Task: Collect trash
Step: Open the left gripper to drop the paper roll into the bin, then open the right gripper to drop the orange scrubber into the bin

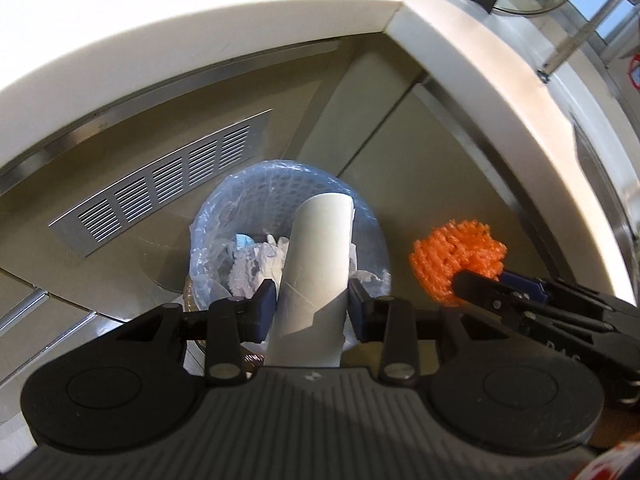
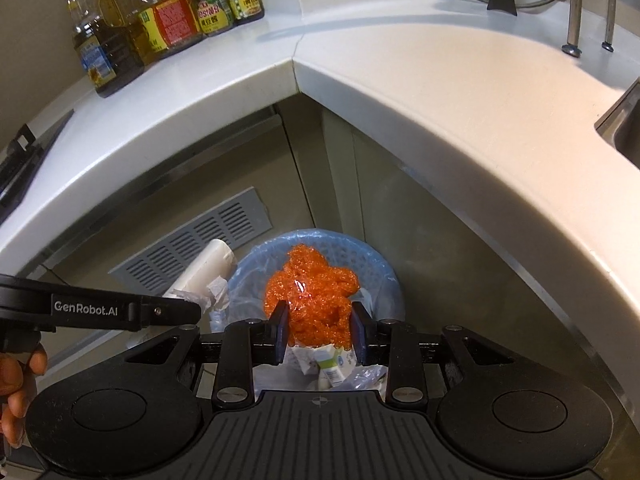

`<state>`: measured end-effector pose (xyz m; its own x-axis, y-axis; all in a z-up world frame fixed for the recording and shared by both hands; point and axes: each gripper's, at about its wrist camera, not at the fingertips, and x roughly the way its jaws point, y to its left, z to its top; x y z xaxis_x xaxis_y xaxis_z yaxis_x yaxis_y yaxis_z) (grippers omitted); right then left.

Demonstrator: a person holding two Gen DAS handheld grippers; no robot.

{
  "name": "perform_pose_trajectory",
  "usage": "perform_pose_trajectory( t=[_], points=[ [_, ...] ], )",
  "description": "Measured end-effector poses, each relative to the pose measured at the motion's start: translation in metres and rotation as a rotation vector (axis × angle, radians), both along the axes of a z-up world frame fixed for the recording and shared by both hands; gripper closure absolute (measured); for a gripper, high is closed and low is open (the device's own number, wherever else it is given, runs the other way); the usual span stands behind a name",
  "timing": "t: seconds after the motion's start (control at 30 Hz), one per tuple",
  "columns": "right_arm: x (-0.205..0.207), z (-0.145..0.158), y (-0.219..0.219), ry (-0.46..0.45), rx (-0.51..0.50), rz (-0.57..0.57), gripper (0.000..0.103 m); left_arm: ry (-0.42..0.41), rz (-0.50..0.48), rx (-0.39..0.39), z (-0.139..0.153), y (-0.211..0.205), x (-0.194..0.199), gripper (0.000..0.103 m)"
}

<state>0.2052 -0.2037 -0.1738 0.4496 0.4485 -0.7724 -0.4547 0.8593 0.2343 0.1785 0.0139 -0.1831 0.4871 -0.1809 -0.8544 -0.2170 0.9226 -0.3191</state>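
1. The cardboard tube (image 1: pixel 316 264) is pale grey-white and long. The left gripper (image 1: pixel 312 308) is closed on its lower part and holds it tilted above the trash bin (image 1: pixel 208 216).
2. The orange mesh wad (image 2: pixel 316 296) is crumpled and glossy. The right gripper (image 2: pixel 319 330) clamps it from both sides, over the same bin.
3. The bin has a blue plastic liner and crumpled white paper (image 1: pixel 256 260) inside.
4. Only the right wrist view shows the bottles and jars (image 2: pixel 160 24) on the white countertop (image 2: pixel 400 80), and a hand (image 2: pixel 18 384) at the left gripper.
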Motion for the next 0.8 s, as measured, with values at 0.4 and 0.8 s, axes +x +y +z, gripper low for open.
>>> perform_pose_trajectory(
  t=[0.4, 0.8],
  points=[
    [0.028, -0.062, 0.005, 0.028, -0.04, -0.013, 0.071, -0.016, 0.082, 0.038, -0.076, 0.006, 0.032, 0.05],
    [0.037, -0.057, 0.019, 0.022, -0.025, 0.034, 0.071, -0.015, 0.107, 0.062, -0.059, 0.009, -0.005, 0.05]
  ],
)
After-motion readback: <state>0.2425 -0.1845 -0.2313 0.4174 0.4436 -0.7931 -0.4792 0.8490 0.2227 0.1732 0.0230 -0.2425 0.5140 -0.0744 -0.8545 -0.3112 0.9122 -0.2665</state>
